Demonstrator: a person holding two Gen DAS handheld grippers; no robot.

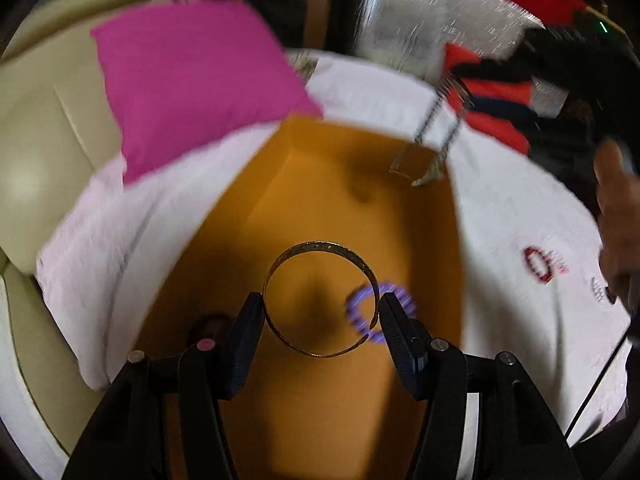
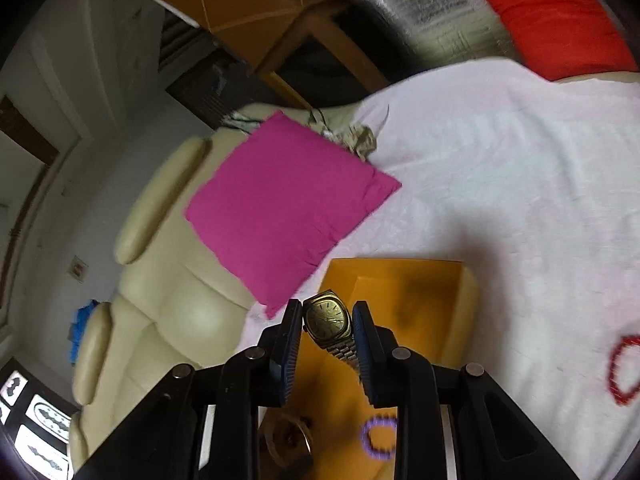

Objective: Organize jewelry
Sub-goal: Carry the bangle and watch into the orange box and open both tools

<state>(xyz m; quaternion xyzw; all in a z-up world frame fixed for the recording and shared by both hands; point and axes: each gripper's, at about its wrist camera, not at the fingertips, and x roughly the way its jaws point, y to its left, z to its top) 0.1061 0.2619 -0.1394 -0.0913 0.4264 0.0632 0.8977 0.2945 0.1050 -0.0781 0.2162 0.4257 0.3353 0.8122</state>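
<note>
A gold bangle (image 1: 320, 299) is clamped between the two pads of the left gripper (image 1: 322, 312), held above the open orange box (image 1: 280, 208). Under it, on the box floor, lies a purple beaded bracelet (image 1: 382, 310) (blurred in both views). The right gripper (image 2: 327, 326) has its fingers closed on a gold wristwatch (image 2: 327, 318), dial facing the camera and metal band trailing down toward the near side; from the left wrist view the watch (image 1: 424, 160) hangs over the box's far right edge. The box rests on a white cloth (image 2: 500, 168), where a red beaded bracelet (image 2: 626, 368) lies to the right. A magenta cushion (image 2: 288, 204) sits on the cream sofa (image 2: 160, 300) at the left, a red cushion (image 2: 556, 16) far right.
</note>
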